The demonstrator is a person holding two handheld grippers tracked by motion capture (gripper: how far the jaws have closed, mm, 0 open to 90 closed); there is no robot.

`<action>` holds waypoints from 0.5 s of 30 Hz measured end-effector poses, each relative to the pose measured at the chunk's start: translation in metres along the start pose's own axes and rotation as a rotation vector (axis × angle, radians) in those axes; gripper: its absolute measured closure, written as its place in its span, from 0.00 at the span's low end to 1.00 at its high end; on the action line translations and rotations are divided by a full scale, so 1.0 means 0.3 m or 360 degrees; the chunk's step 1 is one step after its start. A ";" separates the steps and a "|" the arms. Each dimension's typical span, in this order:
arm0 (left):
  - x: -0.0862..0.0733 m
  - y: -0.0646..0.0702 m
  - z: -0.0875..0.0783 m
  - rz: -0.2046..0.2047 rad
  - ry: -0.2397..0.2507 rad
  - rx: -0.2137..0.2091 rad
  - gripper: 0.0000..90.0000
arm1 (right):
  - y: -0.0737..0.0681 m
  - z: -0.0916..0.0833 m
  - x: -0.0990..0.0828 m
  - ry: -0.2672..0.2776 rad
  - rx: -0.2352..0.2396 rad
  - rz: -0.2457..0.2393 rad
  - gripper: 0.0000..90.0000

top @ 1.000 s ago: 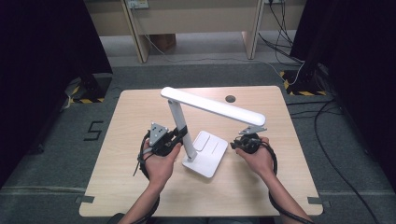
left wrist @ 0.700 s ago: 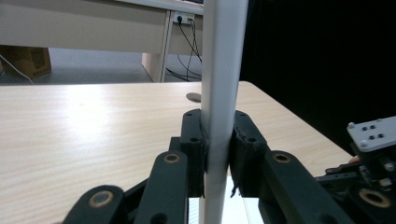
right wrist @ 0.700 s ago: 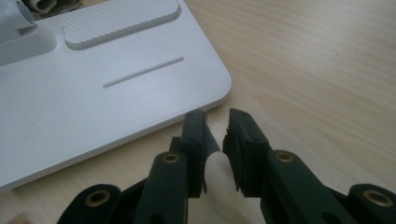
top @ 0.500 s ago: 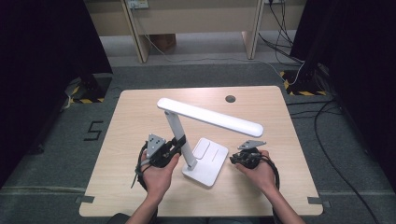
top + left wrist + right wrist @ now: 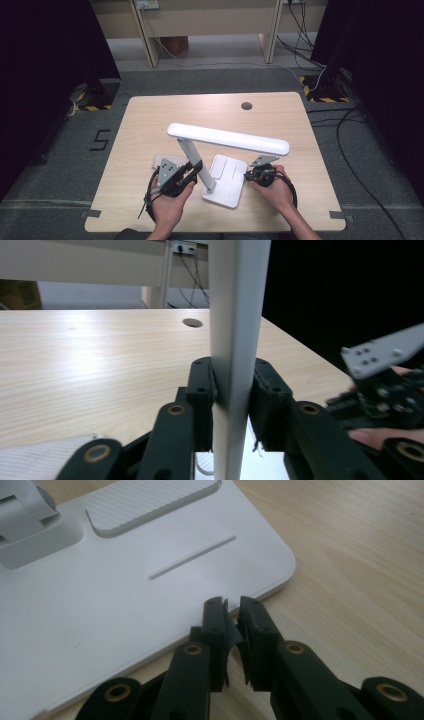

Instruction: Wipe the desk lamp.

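Note:
A white desk lamp stands on the table, with a long head [image 5: 230, 138] over a flat base [image 5: 227, 180]. My left gripper [image 5: 197, 170] is shut on the lamp's upright stem [image 5: 235, 315]. Both pads lie against its sides, though the jaws have just been opening a little. My right gripper [image 5: 247, 176] is at the base's right edge. In the right gripper view its tips [image 5: 231, 602] hover over the rim of the base [image 5: 125, 605]. Its jaws have just been closing. A narrow gap is left between them with nothing in it.
The wooden table [image 5: 150, 125] has a round cable hole [image 5: 246, 106] near its far edge. A flat pale object [image 5: 160, 161] lies beside my left hand. The other hand's gripper [image 5: 390, 385] sits close on the right in the left gripper view. Cables trail over the floor behind.
The lamp has slid toward the table's near edge with my left gripper on its stem. My right gripper came back with it and now sits by the base's right edge.

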State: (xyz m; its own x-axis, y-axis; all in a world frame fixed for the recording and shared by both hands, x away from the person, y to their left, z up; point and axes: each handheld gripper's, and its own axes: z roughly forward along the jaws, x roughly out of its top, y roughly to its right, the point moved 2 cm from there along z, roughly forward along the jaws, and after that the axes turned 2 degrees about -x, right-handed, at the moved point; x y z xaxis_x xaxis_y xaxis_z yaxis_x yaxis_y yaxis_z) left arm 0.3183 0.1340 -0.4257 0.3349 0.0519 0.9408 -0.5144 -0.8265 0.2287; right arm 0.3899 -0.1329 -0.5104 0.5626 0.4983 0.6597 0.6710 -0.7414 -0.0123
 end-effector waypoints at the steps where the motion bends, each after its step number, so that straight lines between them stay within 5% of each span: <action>1: -0.004 0.005 -0.005 0.0008 -0.0015 -0.0015 0.78 | 0.000 0.003 0.000 -0.0002 0.0000 -0.0005 0.92; 9: -0.053 0.032 -0.013 0.0011 -0.0085 -0.0100 0.75 | 0.017 0.018 0.004 0.0006 -0.0039 0.0023 0.93; 15: -0.046 0.023 0.003 0.0020 -0.0095 -0.0092 0.75 | 0.037 0.041 0.017 0.0008 -0.0065 0.0044 0.94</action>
State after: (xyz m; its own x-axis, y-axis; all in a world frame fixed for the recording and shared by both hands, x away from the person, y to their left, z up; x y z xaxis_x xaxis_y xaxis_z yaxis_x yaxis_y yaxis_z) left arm 0.3108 0.1272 -0.4372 0.3738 0.0069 0.9275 -0.5629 -0.7931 0.2328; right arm 0.4062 -0.1331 -0.5163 0.5782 0.4749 0.6634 0.6349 -0.7726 -0.0003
